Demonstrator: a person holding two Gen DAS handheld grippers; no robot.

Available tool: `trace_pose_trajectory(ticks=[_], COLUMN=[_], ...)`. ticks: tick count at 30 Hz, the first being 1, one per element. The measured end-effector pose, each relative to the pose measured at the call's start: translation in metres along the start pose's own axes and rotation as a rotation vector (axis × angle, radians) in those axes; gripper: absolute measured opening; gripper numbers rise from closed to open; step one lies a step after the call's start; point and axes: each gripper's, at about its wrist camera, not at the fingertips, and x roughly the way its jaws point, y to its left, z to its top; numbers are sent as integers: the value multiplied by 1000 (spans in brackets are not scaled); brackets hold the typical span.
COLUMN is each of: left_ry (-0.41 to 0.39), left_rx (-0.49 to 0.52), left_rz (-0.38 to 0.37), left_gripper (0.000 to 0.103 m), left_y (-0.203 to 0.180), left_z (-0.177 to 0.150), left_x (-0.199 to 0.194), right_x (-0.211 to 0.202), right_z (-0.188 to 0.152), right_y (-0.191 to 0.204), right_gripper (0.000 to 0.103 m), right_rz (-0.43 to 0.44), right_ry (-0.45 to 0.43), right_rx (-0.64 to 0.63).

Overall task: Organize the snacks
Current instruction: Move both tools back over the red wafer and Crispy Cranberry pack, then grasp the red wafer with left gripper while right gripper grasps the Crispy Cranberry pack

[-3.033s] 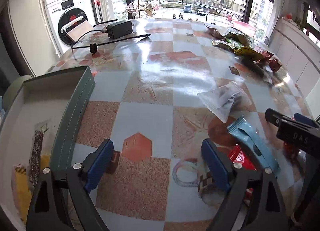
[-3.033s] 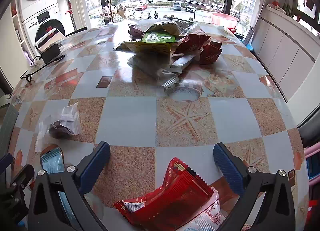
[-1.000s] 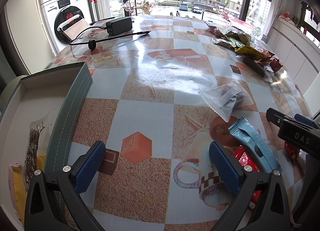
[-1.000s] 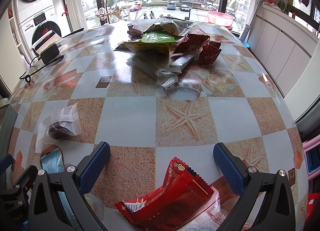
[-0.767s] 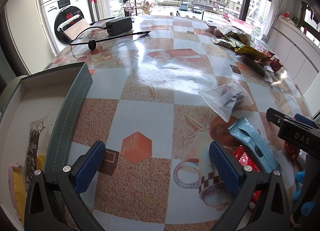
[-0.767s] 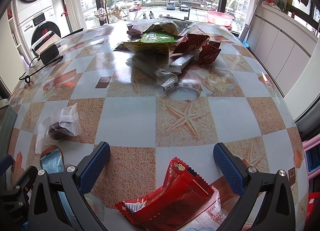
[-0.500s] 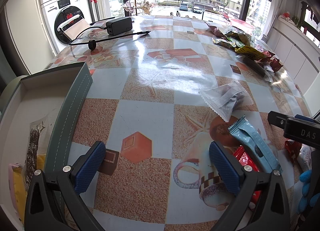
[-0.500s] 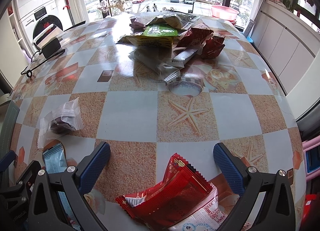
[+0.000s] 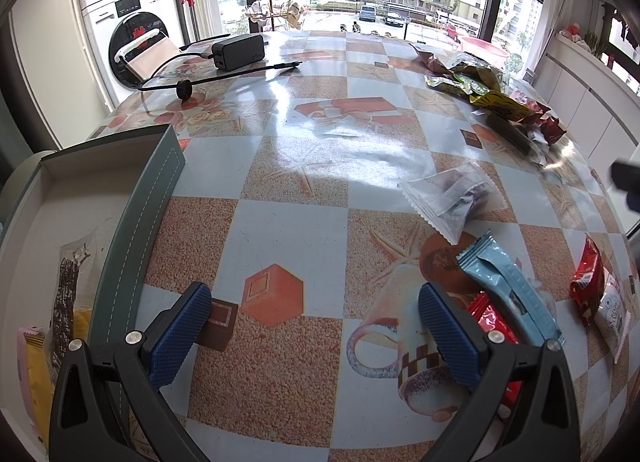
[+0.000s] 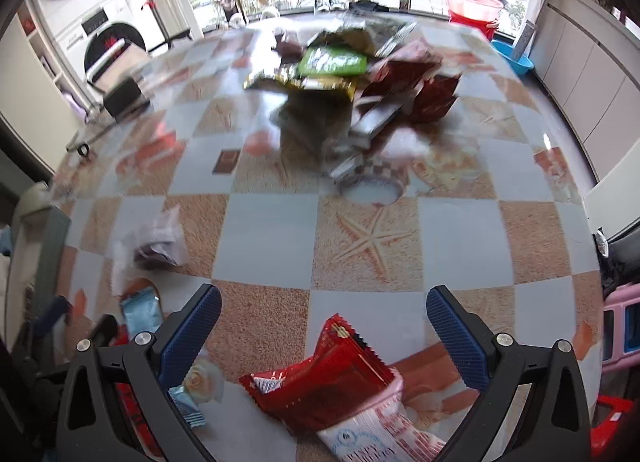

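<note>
Snacks lie scattered over a table (image 9: 288,218) covered in a checked cloth printed with starfish and cups. The left tongs (image 9: 316,326) hang low over the near edge with their blue pads wide apart, holding nothing. Just left of them stands a grey box (image 9: 148,206) with a pale inside; a dark snack stick (image 9: 66,302) in clear wrap and a yellow packet (image 9: 38,374) lie in it. To the right of the left tongs, a light blue wrapper (image 9: 508,286) lies slantwise on the cloth, partly over a red packet (image 9: 490,322) that sits just beside the right pad. Beyond the blue wrapper rests a clear pouch (image 9: 452,194) with something dark in it. At the far right edge lie a red bag (image 9: 588,278) and a white packet (image 9: 612,318) touching it.

The right tongs (image 10: 324,334) are also spread open and empty, held above that same red bag (image 10: 324,378), which lies between the pads and overlaps the white packet (image 10: 368,430). The right wrist view is blurred. Farther along the table is a heap of snack bags (image 10: 352,74), green, yellow and dark red, well apart from both tongs. On the far left of the table sits a black charger (image 9: 238,51) with its cable (image 9: 208,76) trailing across the cloth.
</note>
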Motion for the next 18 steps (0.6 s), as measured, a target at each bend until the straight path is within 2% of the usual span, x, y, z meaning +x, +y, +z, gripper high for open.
trace_pose_trajectory(ticks=[2,4,5,7,8,9,11,13,16,18], left_ry=[0,0,1,1,1,3,23,60,56,67], left_rx=[0,0,0,0,0,1,8,-2,-53,-50], left_rz=[1,1,1,0,1,1,-3,-18,-111,-155], left_gripper=[103,103,103,103,103,103,103,103,103,103], left_y=[0,1,1,0,0,-1,-1,0,2,-5], left_z=[0,0,0,0,0,0,0,-2,-5,-9], left_x=[0,0,0,0,0,0,-1,-7,-31,-48], right_x=[-39,-57,-55,-35,-26,-23,-22,-23,-21,-14], right_z=[3,2,2,1,-4,-10,-25,-40,-61,-71], right_y=[-7,-17,-23,-31,-32,-28,-21,-19,-24,-27], right_gripper=[103,103,103,103,103,103,103,103,103,103], right_rz=[85,149,190,233,216,163,54,13,-47,-55], right_ry=[-110,-149,-116,37,89,110,113,122,148,181], right_rx=[-17,-1,26,88,82,42,-62,-140,-233,-253])
